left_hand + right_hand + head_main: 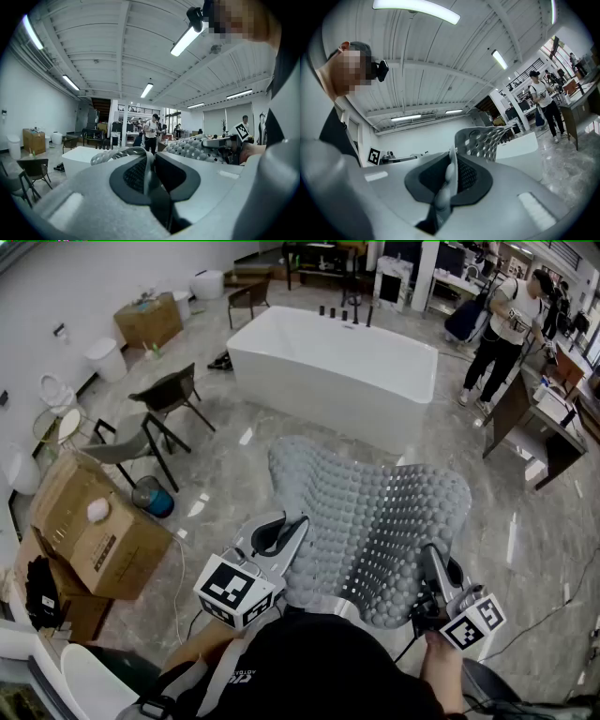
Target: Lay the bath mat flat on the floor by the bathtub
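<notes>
A grey bath mat (375,521) covered in round bumps and holes hangs stretched in the air between my two grippers, in front of the white bathtub (333,371). My left gripper (286,538) is shut on the mat's near left edge. In the left gripper view the mat's edge (123,153) passes between the jaws of the left gripper (149,174). My right gripper (433,570) is shut on the near right edge. The right gripper view has the mat (485,139) rising out of the shut right gripper (451,176).
Two dark chairs (155,418) and a blue bucket (153,497) stand left on the marble floor. An open cardboard box (94,535) sits at near left. A person (502,329) stands beyond the tub, beside a wooden desk (544,427).
</notes>
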Available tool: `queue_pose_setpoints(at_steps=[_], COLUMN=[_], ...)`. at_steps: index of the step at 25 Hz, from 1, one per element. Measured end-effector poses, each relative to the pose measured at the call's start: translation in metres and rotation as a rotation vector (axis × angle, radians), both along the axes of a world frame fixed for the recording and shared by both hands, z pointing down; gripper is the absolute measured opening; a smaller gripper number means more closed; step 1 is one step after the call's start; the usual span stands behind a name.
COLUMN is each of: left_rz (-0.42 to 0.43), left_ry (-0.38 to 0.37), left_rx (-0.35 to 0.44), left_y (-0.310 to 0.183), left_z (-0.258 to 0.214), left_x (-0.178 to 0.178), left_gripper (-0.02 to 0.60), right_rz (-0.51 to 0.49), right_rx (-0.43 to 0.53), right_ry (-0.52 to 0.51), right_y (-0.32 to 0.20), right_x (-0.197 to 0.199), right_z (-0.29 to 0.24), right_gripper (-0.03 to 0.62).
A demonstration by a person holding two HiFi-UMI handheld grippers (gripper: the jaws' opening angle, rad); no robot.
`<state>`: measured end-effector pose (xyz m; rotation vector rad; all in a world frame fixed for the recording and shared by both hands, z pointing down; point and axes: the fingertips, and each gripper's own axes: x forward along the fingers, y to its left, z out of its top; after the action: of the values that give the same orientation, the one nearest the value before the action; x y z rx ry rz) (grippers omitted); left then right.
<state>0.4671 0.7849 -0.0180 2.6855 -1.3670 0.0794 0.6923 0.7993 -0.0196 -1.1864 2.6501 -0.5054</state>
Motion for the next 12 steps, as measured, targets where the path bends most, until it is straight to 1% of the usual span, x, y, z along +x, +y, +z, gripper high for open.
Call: queue_pose_setpoints(at_steps=[6, 12], left_rz=[-0.009, -0.036], left_ry=[-0.012, -0.018], left_rx=[-0.015, -0.019], left_y=[-0.005, -0.014], left_z=[0.009, 0.013], left_x=[-0.023, -0.064], left_gripper=[0.046, 0.046], right_rz=[-0.012, -0.040], right_rx=[0.001, 0.007], right_ry=[0.002, 0.007], right_y=[-0.008, -0.020], right_x=[-0.024, -0.067], right_z=[0.003, 0.001], right_gripper=[0.014, 0.014])
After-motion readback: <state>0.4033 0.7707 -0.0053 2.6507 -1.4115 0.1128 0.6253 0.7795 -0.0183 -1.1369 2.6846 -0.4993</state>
